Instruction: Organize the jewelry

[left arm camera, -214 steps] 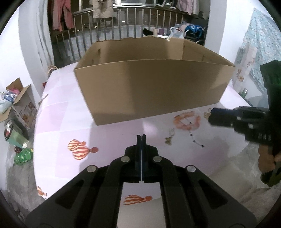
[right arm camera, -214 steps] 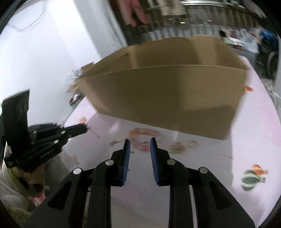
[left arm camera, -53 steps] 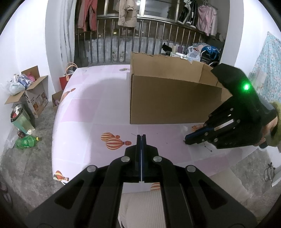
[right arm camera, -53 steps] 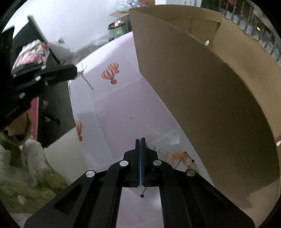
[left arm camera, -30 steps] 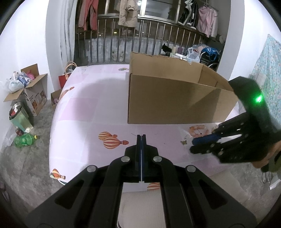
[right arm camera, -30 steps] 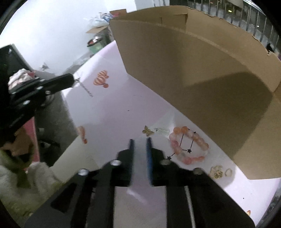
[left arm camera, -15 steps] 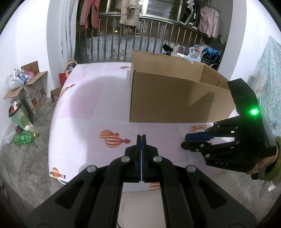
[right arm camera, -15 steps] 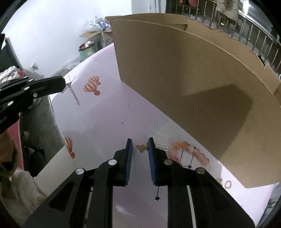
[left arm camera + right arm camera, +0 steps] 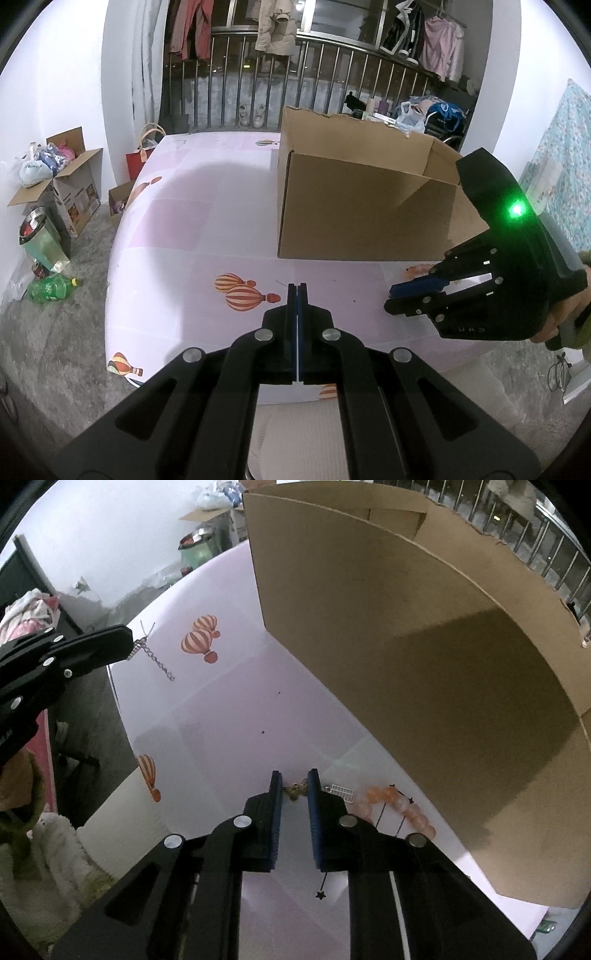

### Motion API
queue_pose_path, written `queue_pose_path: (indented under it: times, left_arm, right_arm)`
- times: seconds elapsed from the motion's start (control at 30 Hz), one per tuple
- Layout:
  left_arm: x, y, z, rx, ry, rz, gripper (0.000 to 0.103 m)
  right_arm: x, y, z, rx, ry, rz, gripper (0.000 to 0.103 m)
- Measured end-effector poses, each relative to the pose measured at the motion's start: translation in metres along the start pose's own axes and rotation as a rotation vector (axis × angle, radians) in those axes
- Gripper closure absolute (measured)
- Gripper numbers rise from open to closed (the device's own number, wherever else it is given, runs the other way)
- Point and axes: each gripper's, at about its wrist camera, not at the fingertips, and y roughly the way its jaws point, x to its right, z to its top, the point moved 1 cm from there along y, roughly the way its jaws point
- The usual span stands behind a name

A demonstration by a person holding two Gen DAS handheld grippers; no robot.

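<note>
A small gold butterfly charm [image 9: 295, 791] lies on the pink tablecloth [image 9: 221, 720], right between the tips of my right gripper [image 9: 294, 775]. Its jaws are closing around the charm, and a narrow gap still shows. Beside it lie a small silver rectangular charm [image 9: 341, 791], a pink bead bracelet [image 9: 406, 810] and a thin black chain ending in a star [image 9: 321, 894]. My left gripper [image 9: 297, 286] is shut. In the right wrist view the left gripper [image 9: 127, 642] hovers off the table's edge with a silver chain [image 9: 155, 661] dangling from its tip. The right gripper [image 9: 391, 297] shows low over the table in the left wrist view.
A large open cardboard box [image 9: 369, 214] stands on the table just behind the jewelry, its wall [image 9: 406, 627] close to the right gripper. Balloon prints dot the tablecloth [image 9: 192, 229]. Boxes, a bottle and a bin sit on the floor at the left.
My right gripper has slid over to the butterfly charm and its jaws have narrowed around it. The left gripper has kept still, shut on the chain.
</note>
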Motion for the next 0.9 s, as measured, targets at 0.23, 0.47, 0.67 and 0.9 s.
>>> queue_pose_path:
  times: [0.23, 0.47, 0.67, 0.9]
  left_arm:
    - [-0.001, -0.001, -0.001, 0.001, -0.001, 0.0, 0.103]
    - [-0.002, -0.001, -0.001, 0.001, -0.001, 0.001, 0.103]
    - [-0.001, -0.001, -0.001, 0.002, 0.0, 0.001, 0.103]
    - [0.0, -0.017, 0.011, 0.033, 0.004, -0.022, 0.103]
  right_arm:
    - [0.005, 0.0, 0.001, -0.015, 0.019, 0.025, 0.09]
    - [0.017, 0.0, 0.003, -0.018, 0.036, 0.056, 0.09]
    - [0.024, -0.004, 0.001, -0.01, 0.054, 0.081, 0.09]
    - [0.029, -0.046, -0.003, 0.091, 0.081, 0.095, 0.09]
